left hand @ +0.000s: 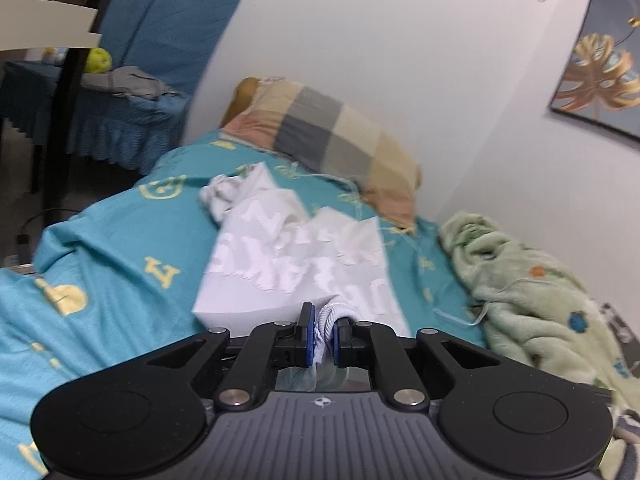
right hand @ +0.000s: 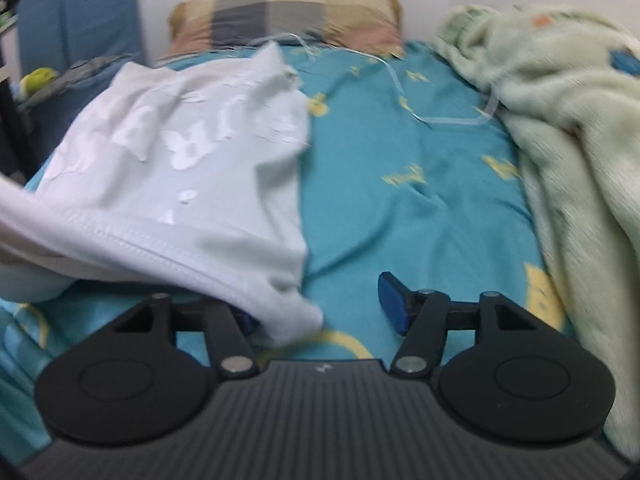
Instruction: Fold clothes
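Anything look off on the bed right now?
Yes: the white shirt lies crumpled and skewed on the teal sheet, one sleeve bunched toward the pillow. Only the left gripper pinches its edge.

Teal bedsheet; plaid pillow at the wall — green blanket beside it

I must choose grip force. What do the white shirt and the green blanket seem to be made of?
White shirt: thin matte knit, probably cotton jersey; stitched hem, soft drape, glossier printed letters. Green blanket: fluffy fleece or plush, judging by its fuzzy, thick pile. The left gripper pinches the shirt's ribbed edge.
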A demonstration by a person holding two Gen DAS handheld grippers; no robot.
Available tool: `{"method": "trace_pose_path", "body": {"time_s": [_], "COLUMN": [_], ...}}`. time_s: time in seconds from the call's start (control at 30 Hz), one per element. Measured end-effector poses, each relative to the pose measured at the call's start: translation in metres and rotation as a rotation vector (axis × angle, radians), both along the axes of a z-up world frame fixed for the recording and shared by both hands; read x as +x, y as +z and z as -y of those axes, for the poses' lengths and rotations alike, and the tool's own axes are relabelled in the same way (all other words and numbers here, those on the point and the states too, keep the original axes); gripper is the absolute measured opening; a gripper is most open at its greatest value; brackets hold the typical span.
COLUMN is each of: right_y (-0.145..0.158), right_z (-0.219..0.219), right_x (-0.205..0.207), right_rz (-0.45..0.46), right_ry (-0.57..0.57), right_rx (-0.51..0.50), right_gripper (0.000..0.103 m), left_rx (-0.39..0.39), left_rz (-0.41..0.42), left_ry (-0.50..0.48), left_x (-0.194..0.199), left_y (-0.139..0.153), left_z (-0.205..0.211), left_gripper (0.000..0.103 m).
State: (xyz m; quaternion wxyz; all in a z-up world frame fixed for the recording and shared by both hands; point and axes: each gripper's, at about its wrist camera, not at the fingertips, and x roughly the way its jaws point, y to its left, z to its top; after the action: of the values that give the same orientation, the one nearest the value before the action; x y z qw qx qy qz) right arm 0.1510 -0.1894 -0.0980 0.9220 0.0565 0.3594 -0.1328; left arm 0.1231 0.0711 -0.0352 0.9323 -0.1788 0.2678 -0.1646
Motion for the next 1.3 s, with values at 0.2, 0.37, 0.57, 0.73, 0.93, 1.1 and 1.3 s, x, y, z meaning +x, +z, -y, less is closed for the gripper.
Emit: {"method": "trace_pose_path", "body": {"time_s": [0.2, 0.37, 0.57, 0.73, 0.93, 1.1, 1.3], "right_y": [0.023, 0.036, 0.030, 0.021, 0.011, 0.007, 0.003], "right_z": [0.023, 0.049, 0.007, -0.037, -0.046, -0.022, 0.005], "right_x": [-0.037, -0.048, -0.038, -0.025, -0.010, -0.014, -0.023], "right_rz": [-0.001, 0.082, 0.107, 0.094, 0.116, 0.152, 0.125], "right_ry": [-0.151, -0.218, 0.056, 0.251, 0.191, 0.001, -0.157], "right_rx": [0.009, 0.108, 0.218, 0.107, -0.017, -0.006, 0.088], "right_gripper": [0.061, 0.061, 0.061, 0.061, 0.061, 0.061, 0.064], "left_rx": [-0.021, -0.064, -0.045, -0.053, -0.056, -0.047, 0.000], "left_rz": [0.045, 0.033, 0.039, 0.035, 0.032, 0.017, -0.040], "left_ry": [0.072, 0.078, 0.043, 0.045, 0.042, 0.057, 0.088], "left_x": [-0.007, -0.007, -0.009, -0.008, -0.008, -0.006, -0.005], "left_y": [0.011, 0.014, 0.016, 0.015, 0.013, 0.011, 0.002], "left_z": [-0.009, -0.019, -0.011, -0.012, -0.014, -0.014, -0.008], "left_gripper": [0.009, 0.009, 0.009, 0.009, 0.009, 0.009, 0.009]}}
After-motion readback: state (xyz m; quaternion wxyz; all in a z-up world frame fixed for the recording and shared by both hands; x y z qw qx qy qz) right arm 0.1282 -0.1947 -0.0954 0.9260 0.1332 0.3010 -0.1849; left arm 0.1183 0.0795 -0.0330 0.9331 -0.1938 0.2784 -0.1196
